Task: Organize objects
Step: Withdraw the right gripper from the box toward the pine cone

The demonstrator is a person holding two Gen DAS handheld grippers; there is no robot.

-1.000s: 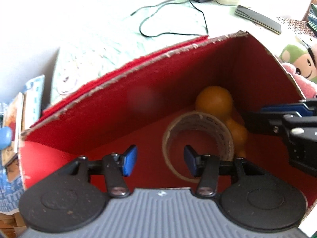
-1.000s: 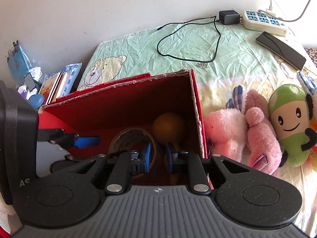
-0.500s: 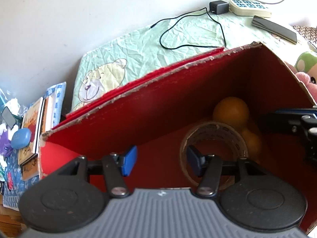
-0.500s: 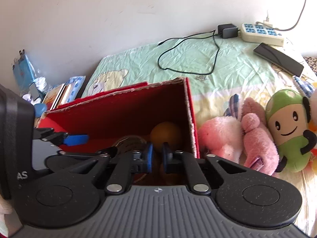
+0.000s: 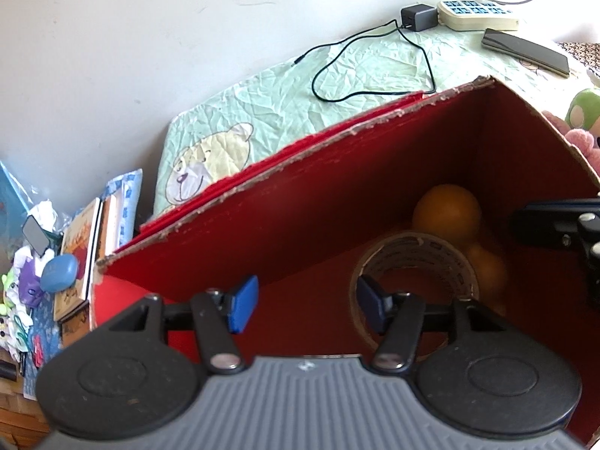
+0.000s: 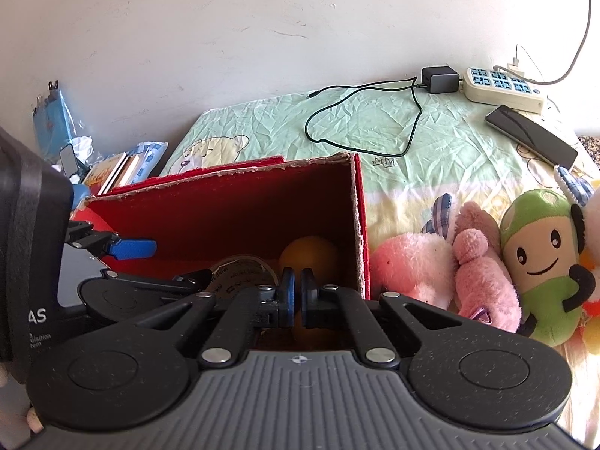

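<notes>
With my left gripper (image 5: 305, 305) spread wide and empty over the red box (image 6: 240, 221) and my right gripper (image 6: 294, 298) nearly shut on nothing, I risk clipping the frayed rim while reaching for the pink plush (image 6: 414, 268) just beside it.

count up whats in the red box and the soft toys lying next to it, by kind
In the red box:
orange balls: 2
tape rolls: 1

Beside the box, on the bed sheet:
pink plush toys: 2
green plush toys: 1

Total: 6. More plush shows at the right edge of the right wrist view, too cut off to count.
</notes>
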